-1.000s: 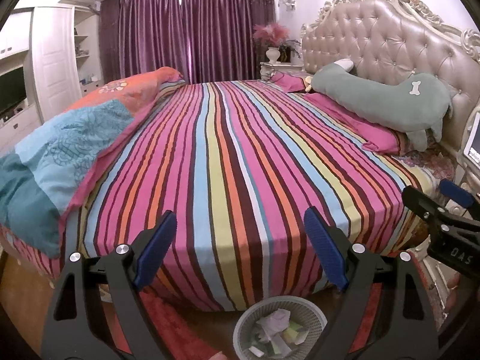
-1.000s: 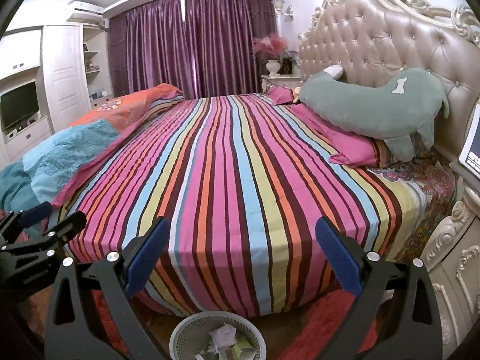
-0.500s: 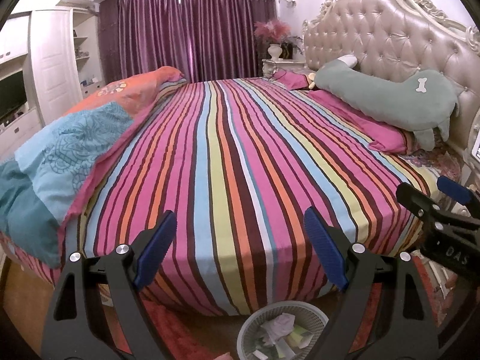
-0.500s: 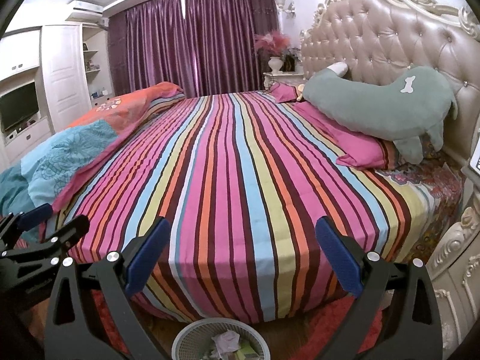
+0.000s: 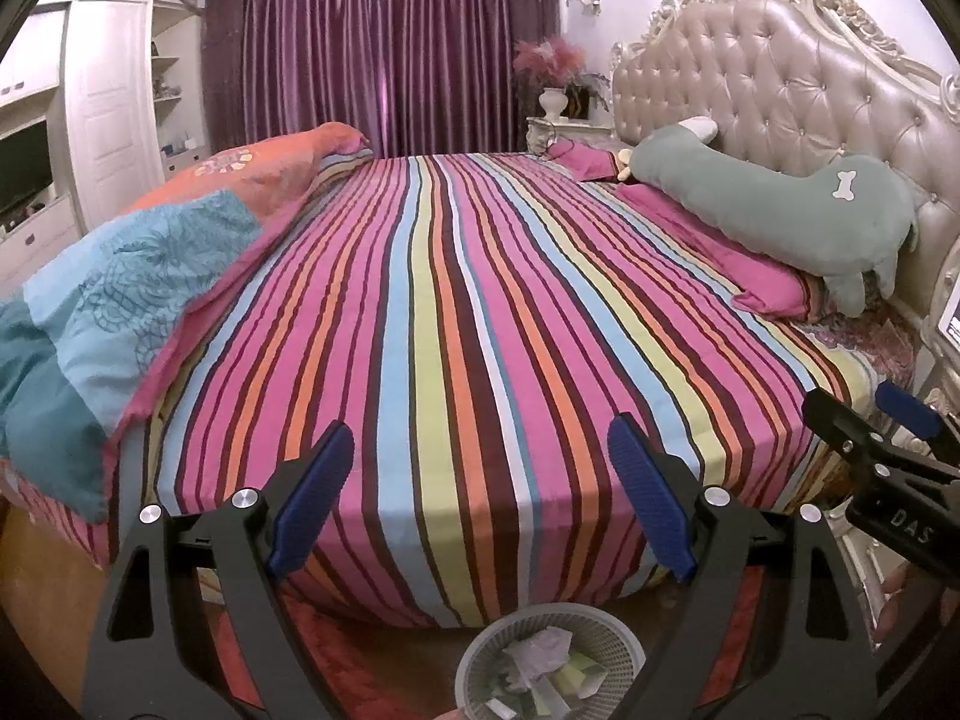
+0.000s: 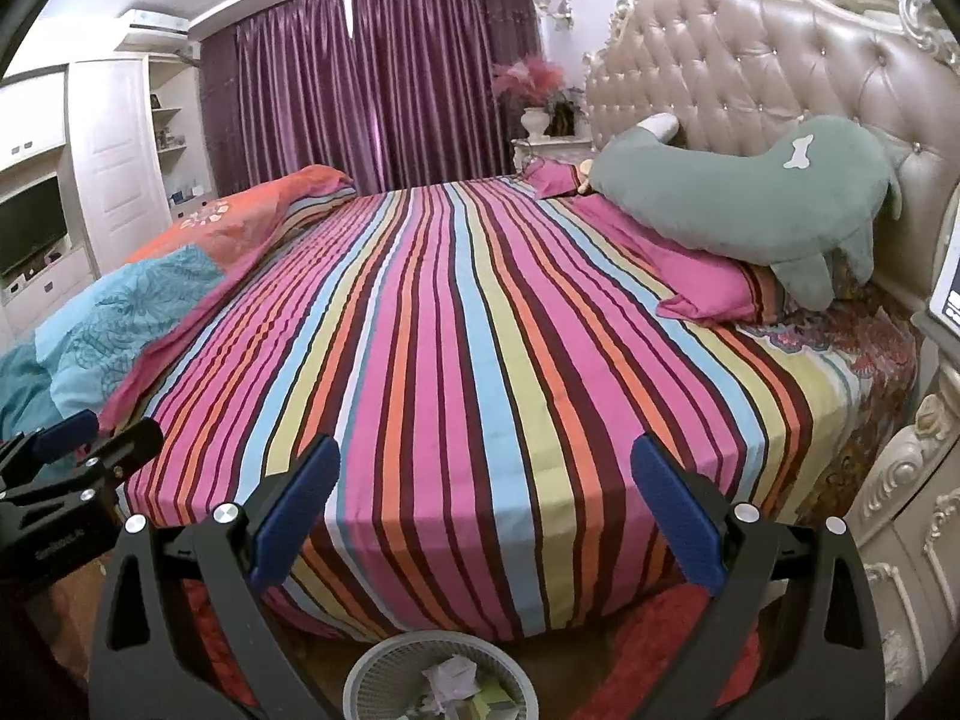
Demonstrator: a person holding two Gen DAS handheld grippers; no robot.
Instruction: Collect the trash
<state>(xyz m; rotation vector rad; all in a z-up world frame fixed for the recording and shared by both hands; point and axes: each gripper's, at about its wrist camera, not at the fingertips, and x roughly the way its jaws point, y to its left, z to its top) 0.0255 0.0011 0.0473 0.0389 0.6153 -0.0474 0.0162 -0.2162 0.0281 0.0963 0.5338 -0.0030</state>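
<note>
A white mesh wastebasket (image 5: 474, 654) stands on the floor at the foot of the striped bed (image 5: 456, 312), below and between my left gripper's fingers. It holds crumpled paper and wrappers (image 5: 537, 657). My left gripper (image 5: 480, 432) is open over the bed's edge with nothing between its blue pads. In the right wrist view the same basket (image 6: 369, 669) with its trash (image 6: 450, 675) sits at the bottom, and my right gripper (image 6: 486, 450) is open and empty too. Each gripper shows at the edge of the other's view, the right gripper (image 5: 852, 405) and the left gripper (image 6: 120, 426).
A green dog-shaped pillow (image 5: 774, 210) and pink pillows lie by the tufted headboard (image 5: 780, 78). A blue and orange quilt (image 5: 132, 276) is bunched on the left. A carved nightstand (image 6: 900, 516) stands on the right, a red rug (image 6: 654, 630) lies beside the basket.
Both views have shifted slightly, so the basket sits a little lower in each. Both grippers stay open and empty.
</note>
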